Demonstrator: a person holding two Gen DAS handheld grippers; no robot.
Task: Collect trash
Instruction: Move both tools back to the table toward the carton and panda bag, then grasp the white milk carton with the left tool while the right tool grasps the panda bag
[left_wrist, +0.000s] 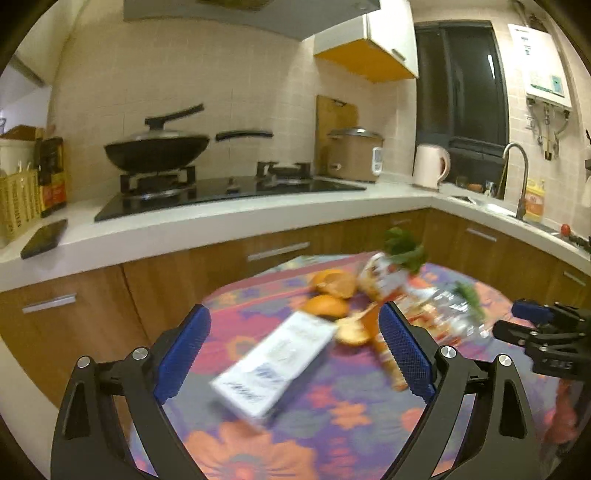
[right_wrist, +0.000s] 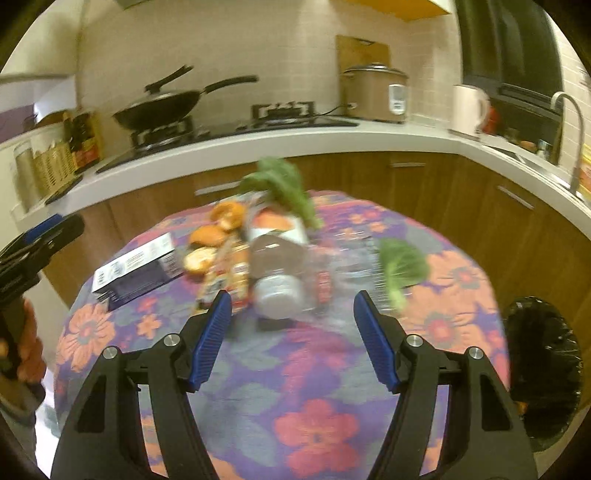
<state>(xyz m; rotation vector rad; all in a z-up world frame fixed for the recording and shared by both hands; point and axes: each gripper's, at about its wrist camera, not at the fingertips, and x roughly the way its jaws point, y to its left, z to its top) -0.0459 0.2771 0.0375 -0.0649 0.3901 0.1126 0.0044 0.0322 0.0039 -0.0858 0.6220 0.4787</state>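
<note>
- Left gripper (left_wrist: 293, 338) hangs over the box (left_wrist: 271, 367), fingers spread wide and gripping nothing; the box lies flat on the floral worktop (left_wrist: 343, 424), between the blue pads in this view.
- Right gripper (right_wrist: 291, 315) is likewise splayed and empty, lined up on the clear bottle (right_wrist: 284, 284) lying on its side mid-worktop.
- Box looks like light, stiff card: take it across the narrow sides, and a hard squeeze would dent it.
- Bottle looks thin and slick, so it should crush and roll; grab across the body, not the cap end.
- Orange peel (right_wrist: 208, 236) just beyond the box is soft and curled, so pinch an edge.
- Leaf (right_wrist: 400, 266) right of the bottle is limp; best lifted by the stem.
- Wrappers (right_wrist: 229, 275) between peel and bottle are smeared by blur, and I can't count them.
- Black bin bag (right_wrist: 541, 369) sits off the worktop's right edge, partly cut off; probably the drop point.
- Box print is unreadable.
</note>
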